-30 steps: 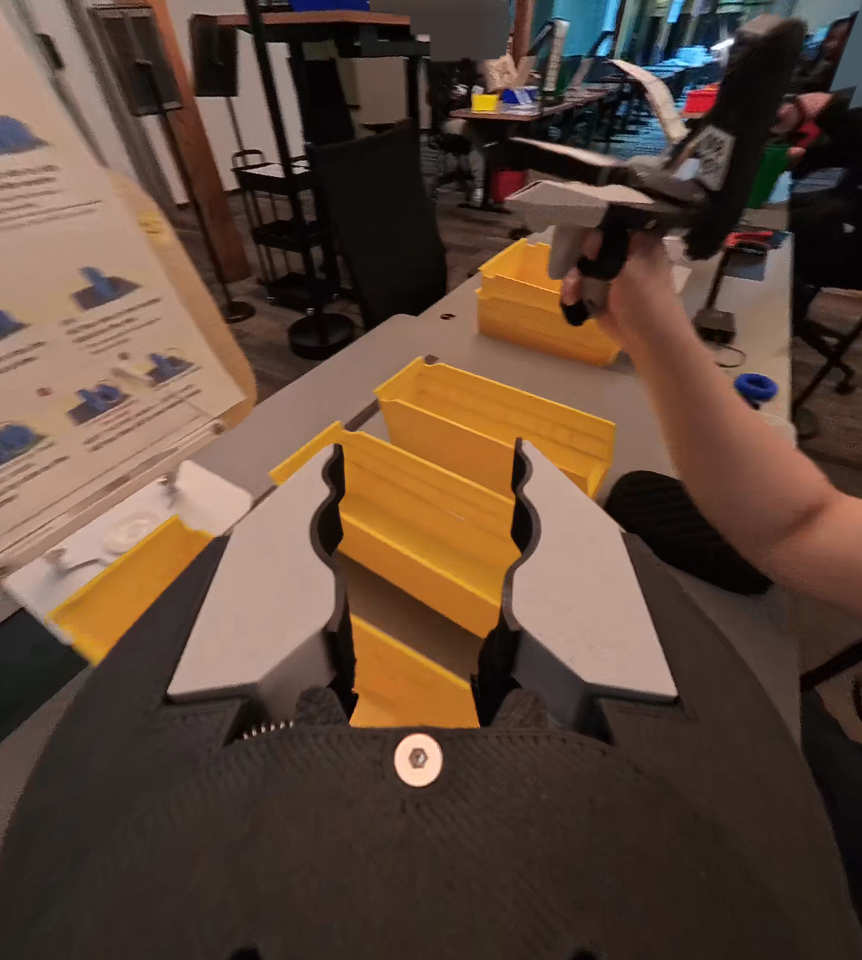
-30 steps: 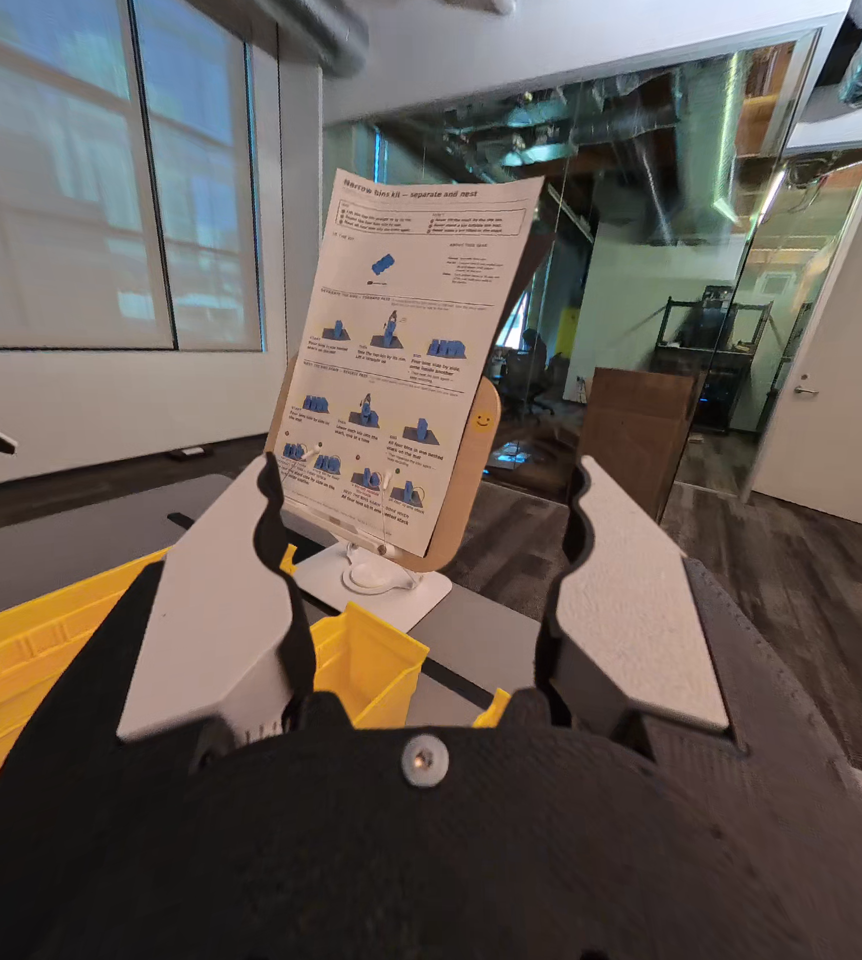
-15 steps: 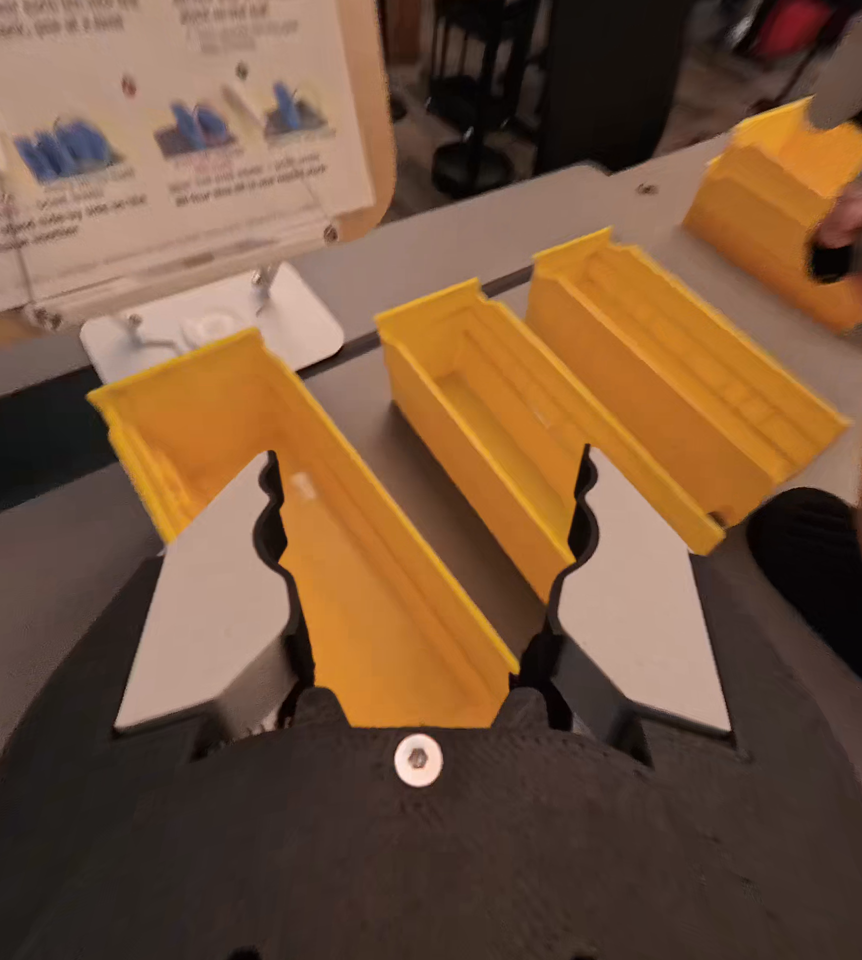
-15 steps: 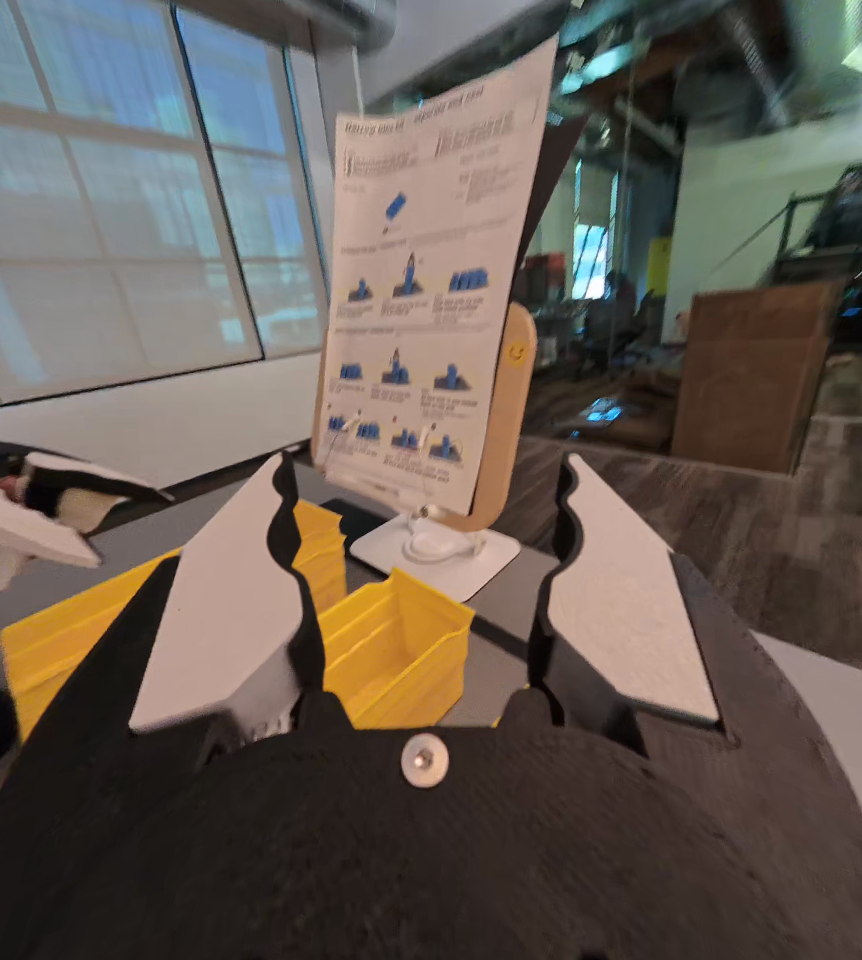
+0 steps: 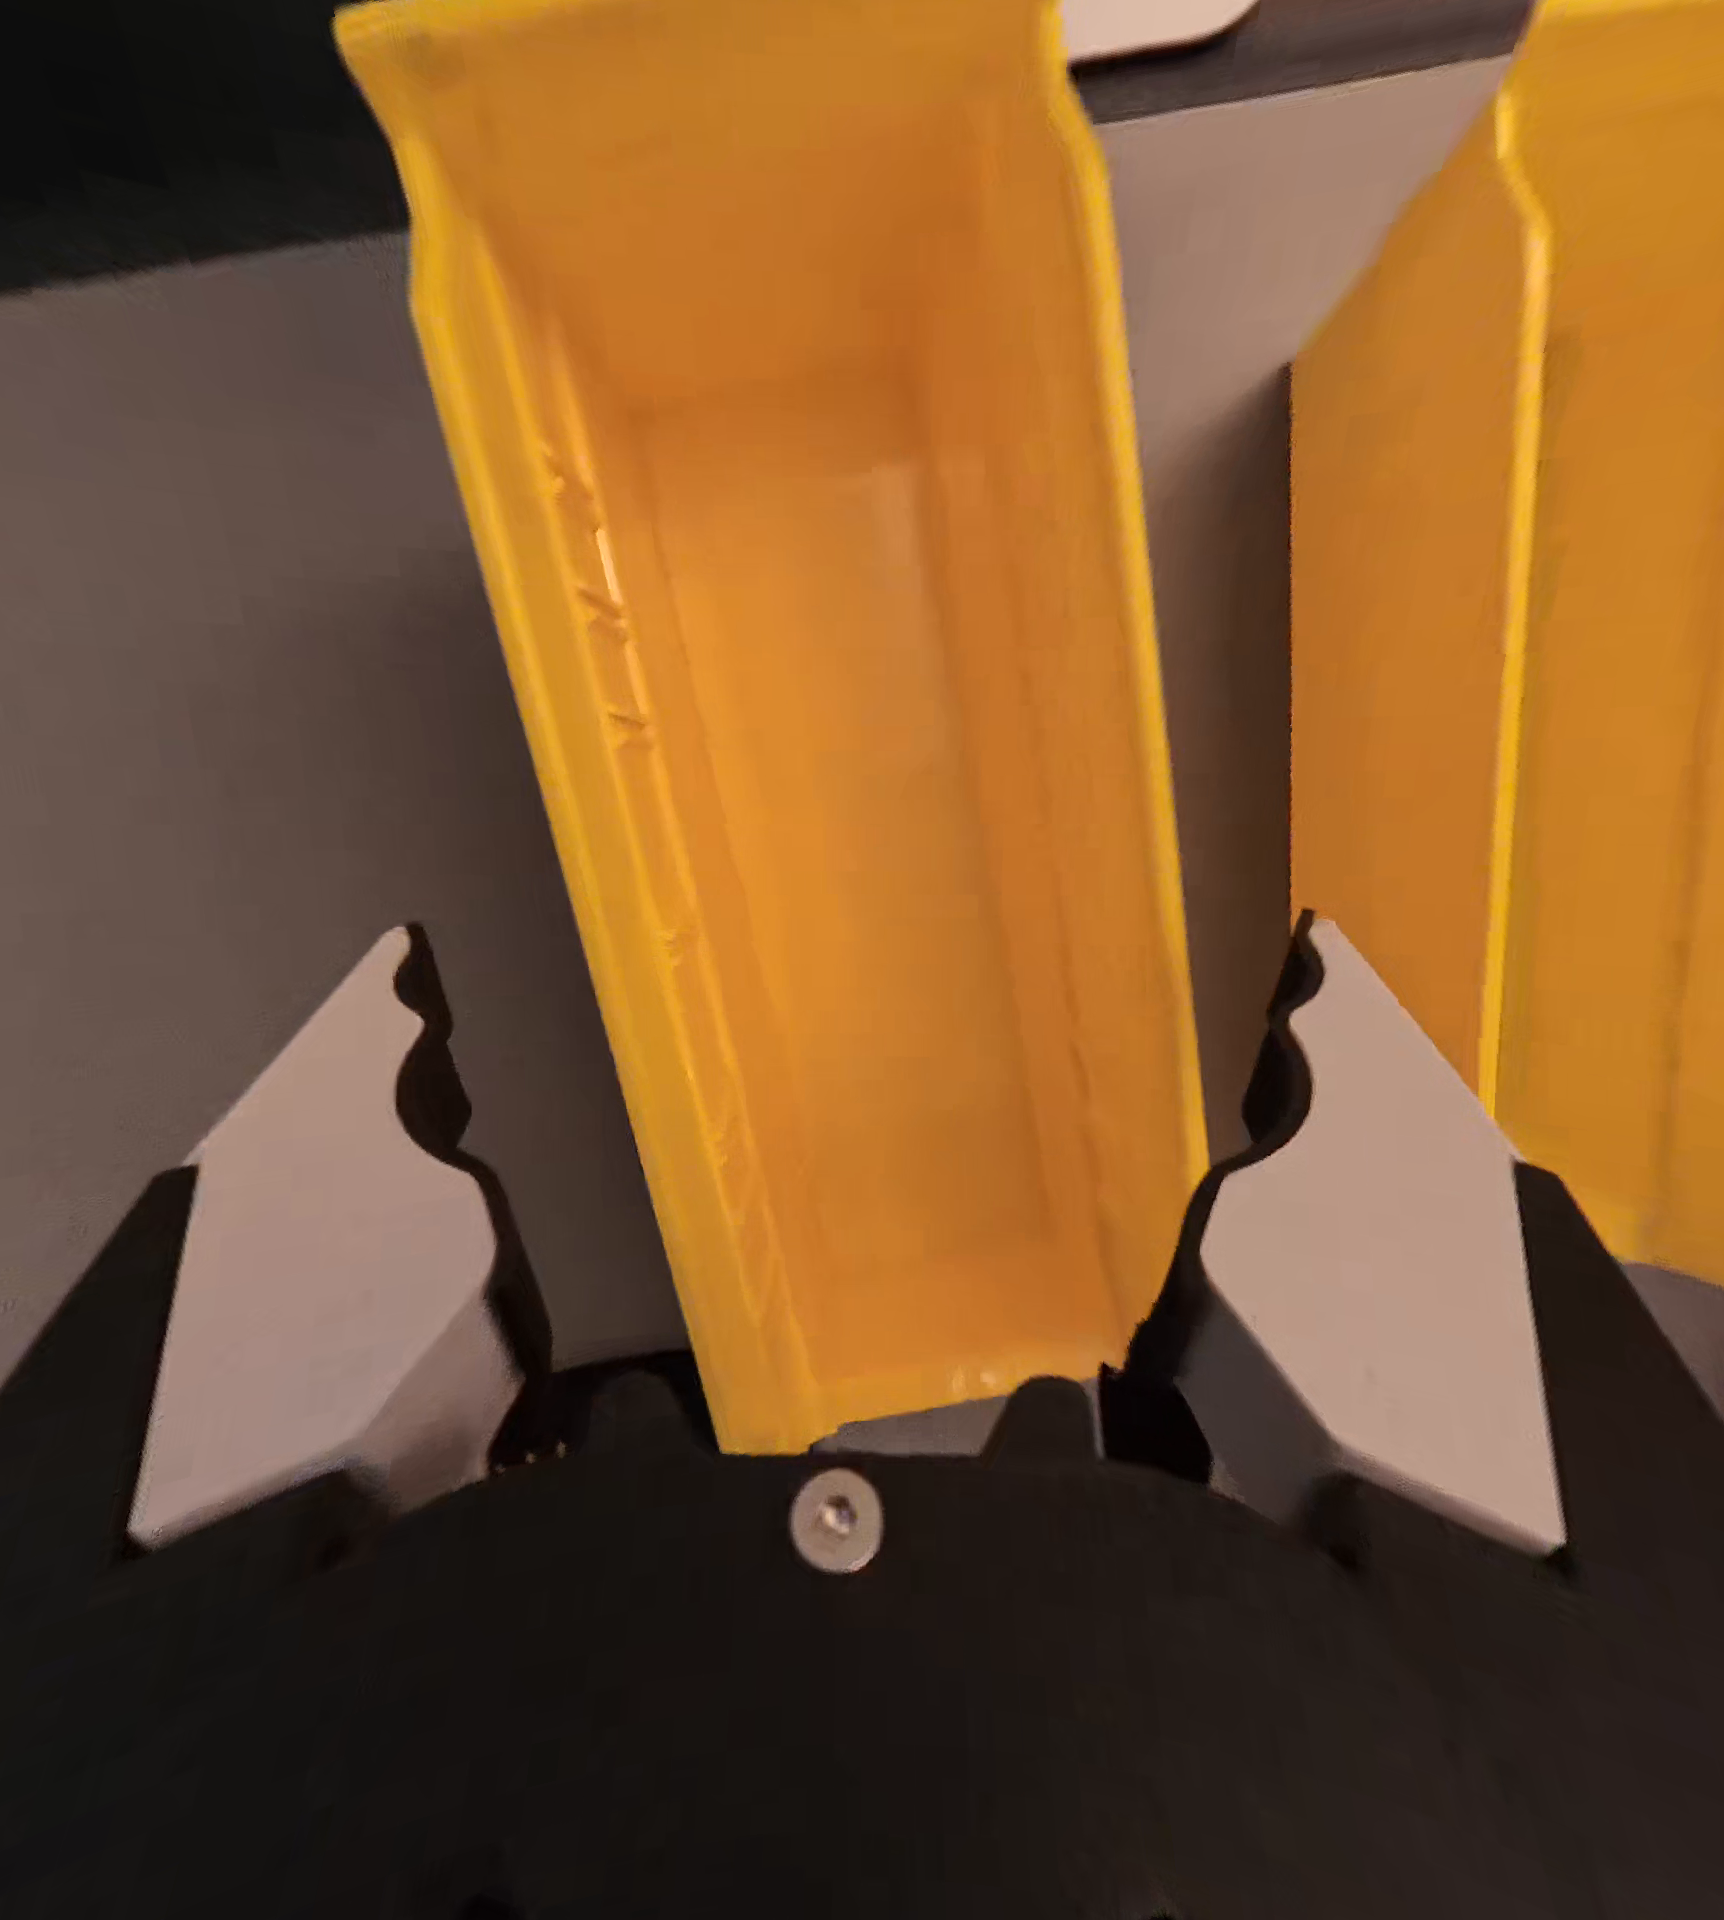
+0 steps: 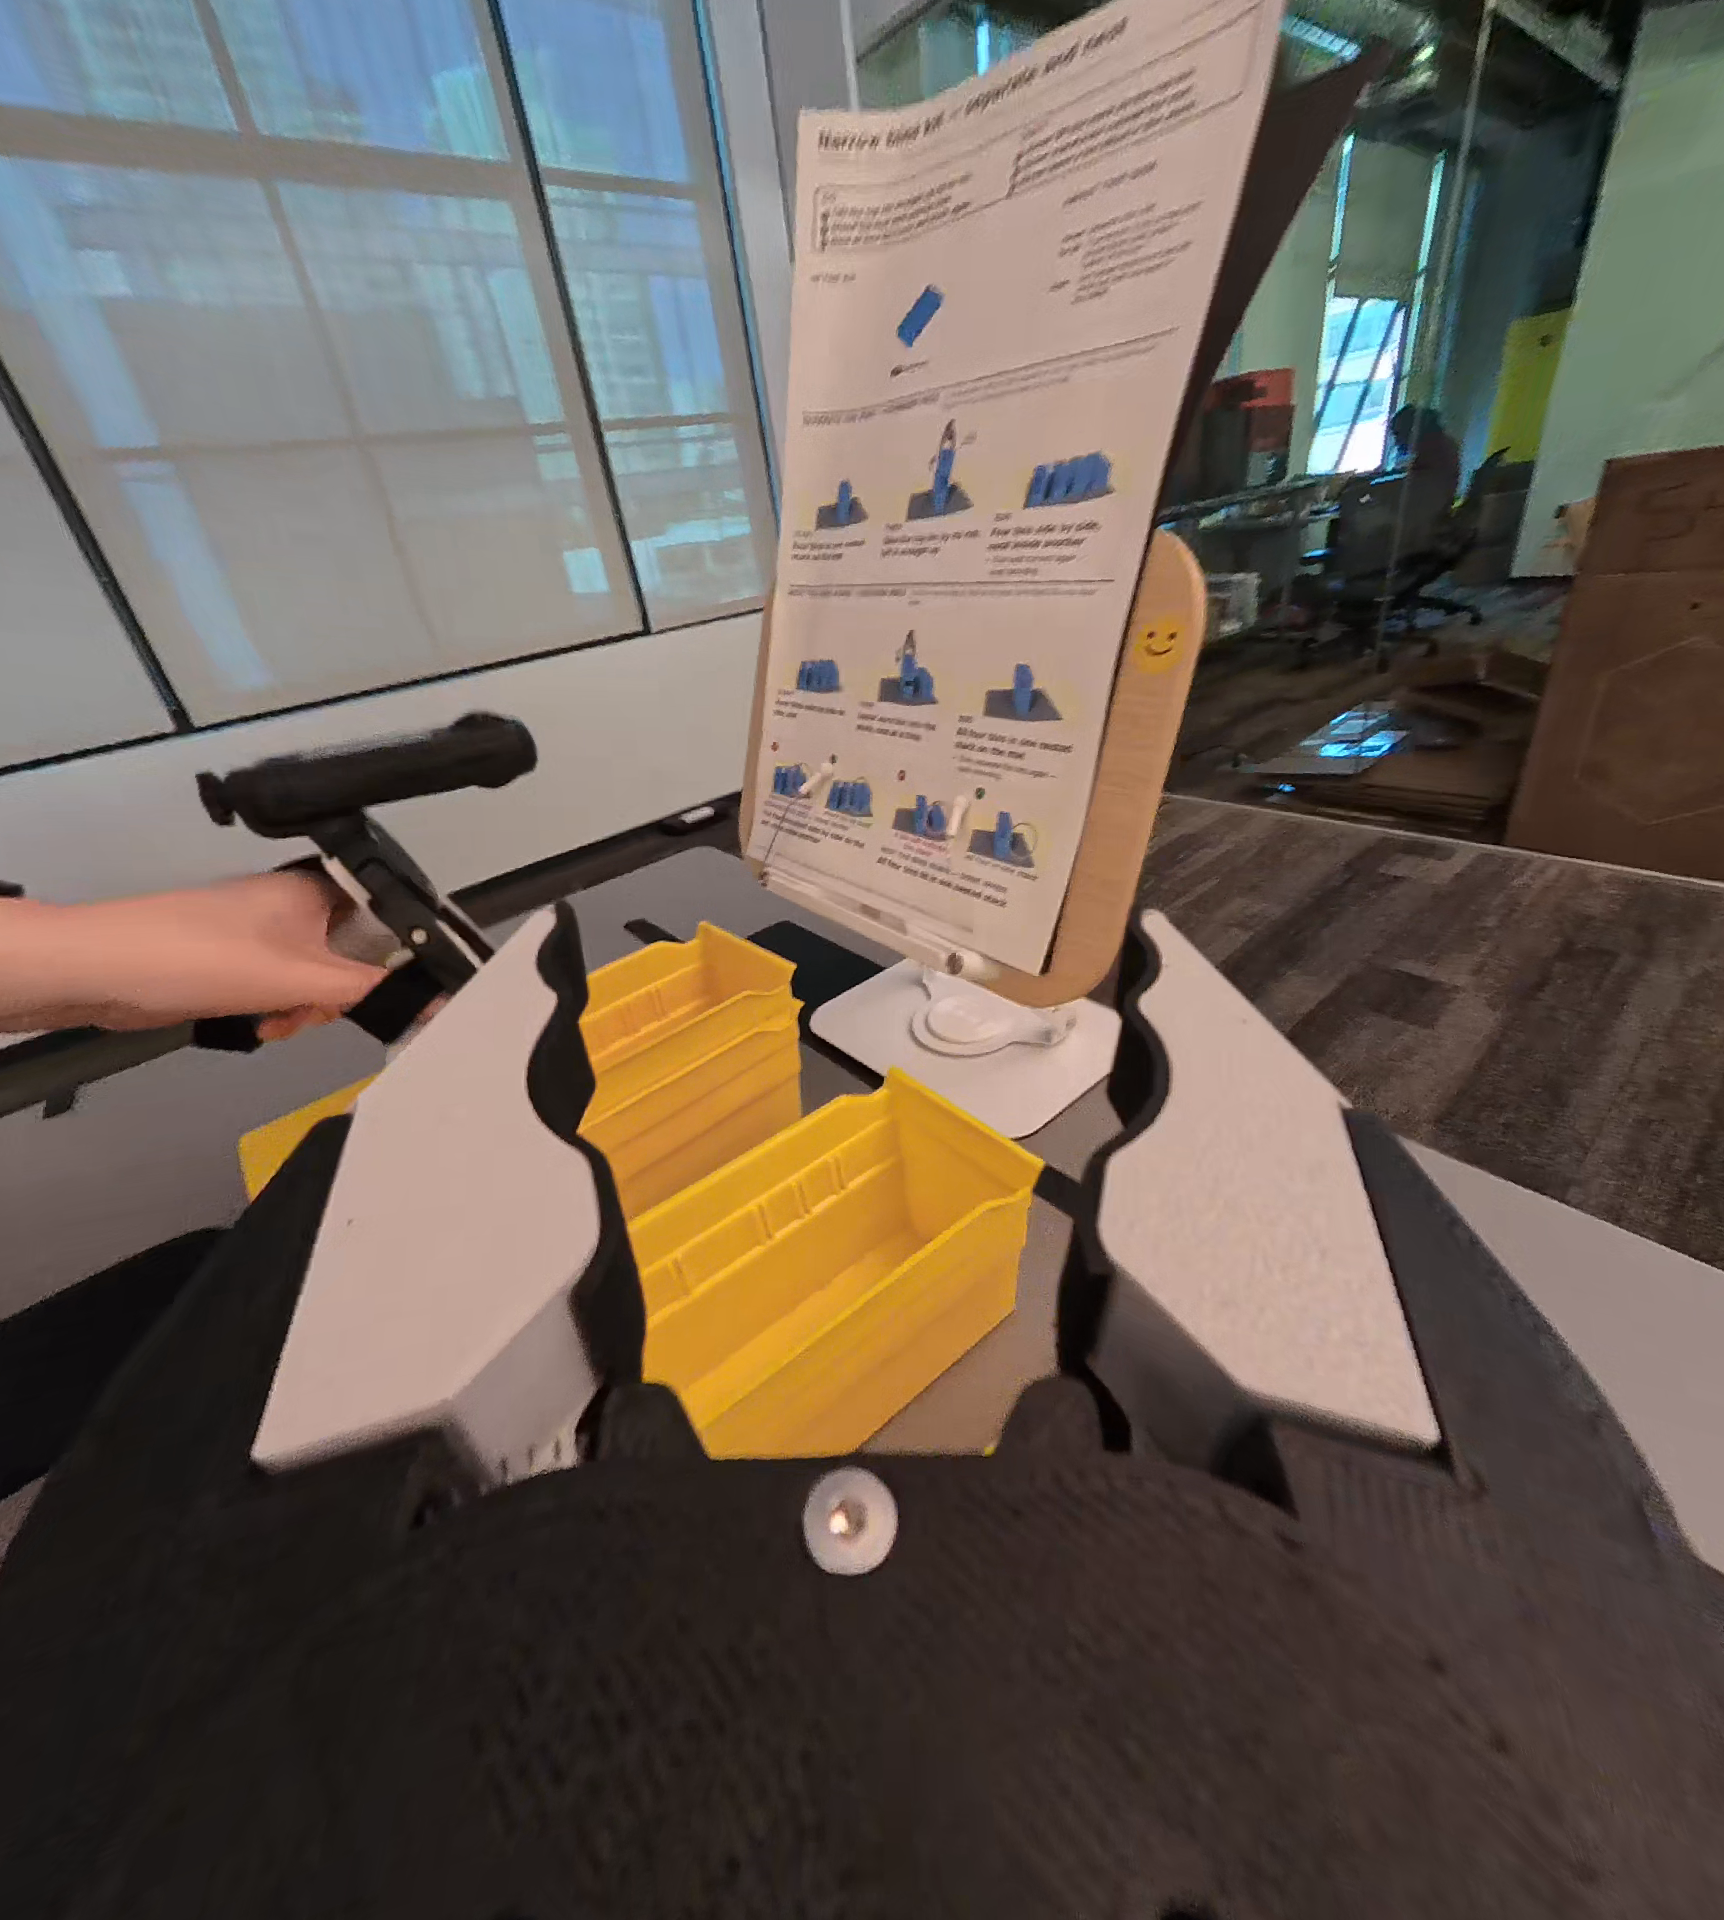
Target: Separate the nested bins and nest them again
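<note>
In the left wrist view a long yellow bin [image 5: 837, 727] stands on the grey table [image 5: 162, 623], lengthwise between my left gripper's [image 5: 858, 927] fingers. The jaws are wide open. There is clear table between the left fingertip [image 5: 359, 1039] and the bin wall, and a narrower gap at the right fingertip. A second yellow bin [image 5: 1616, 623] stands just to the right. In the right wrist view my right gripper [image 6: 847, 916] is open and empty above another yellow bin [image 6: 837, 1247]. Beyond it stands a yellow bin [image 6: 692, 1029] that shows two stacked rims.
An instruction sheet [image 6: 972, 499] on a wooden board stands on a white base [image 6: 972, 1049] at the table's far edge. A person's hand [image 6: 162, 966] holds the left gripper's black handle [image 6: 370, 779] at the left. Floor lies beyond the table edge on the right.
My left gripper has tipped down and closed in on the leftmost bin while its jaws opened much wider. My right gripper has tilted down toward the bins and stays open.
</note>
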A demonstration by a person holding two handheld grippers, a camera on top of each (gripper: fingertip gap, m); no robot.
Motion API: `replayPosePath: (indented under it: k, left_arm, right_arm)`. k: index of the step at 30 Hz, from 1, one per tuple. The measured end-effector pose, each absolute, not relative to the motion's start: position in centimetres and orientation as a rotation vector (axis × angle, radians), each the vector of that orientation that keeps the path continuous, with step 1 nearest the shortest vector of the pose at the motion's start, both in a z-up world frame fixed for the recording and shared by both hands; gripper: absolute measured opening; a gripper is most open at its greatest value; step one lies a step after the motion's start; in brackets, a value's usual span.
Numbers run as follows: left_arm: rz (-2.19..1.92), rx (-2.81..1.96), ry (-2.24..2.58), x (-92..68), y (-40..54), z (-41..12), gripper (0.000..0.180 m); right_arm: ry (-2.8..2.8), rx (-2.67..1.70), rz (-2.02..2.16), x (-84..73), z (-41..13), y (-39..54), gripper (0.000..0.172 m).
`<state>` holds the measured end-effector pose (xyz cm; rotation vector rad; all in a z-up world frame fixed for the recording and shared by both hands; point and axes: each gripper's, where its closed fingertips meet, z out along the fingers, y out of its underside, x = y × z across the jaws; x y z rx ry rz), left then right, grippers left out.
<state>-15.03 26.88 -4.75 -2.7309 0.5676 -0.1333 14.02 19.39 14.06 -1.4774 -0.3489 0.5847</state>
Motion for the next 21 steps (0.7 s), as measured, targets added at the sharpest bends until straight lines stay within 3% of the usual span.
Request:
replayPosePath:
  k: [4, 9, 21]
  left_arm:
    - [-0.085, -2.852, 0.532, -15.4, 27.0, -6.7, 0.154]
    - [-0.025, -2.837, 0.532, -14.4, 28.1, -7.3, 0.131]
    - [0.076, -2.937, 0.537, -14.7, 27.7, -7.2, 0.117]
  right_arm:
    - [-0.298, -1.469, 0.671, 14.8, 14.4, 19.1, 0.102]
    - [-0.254, -1.564, 0.739, 14.8, 12.7, 20.0, 0.099]
    - [-0.215, -1.580, 0.815, 15.2, 12.3, 20.1, 0.091]
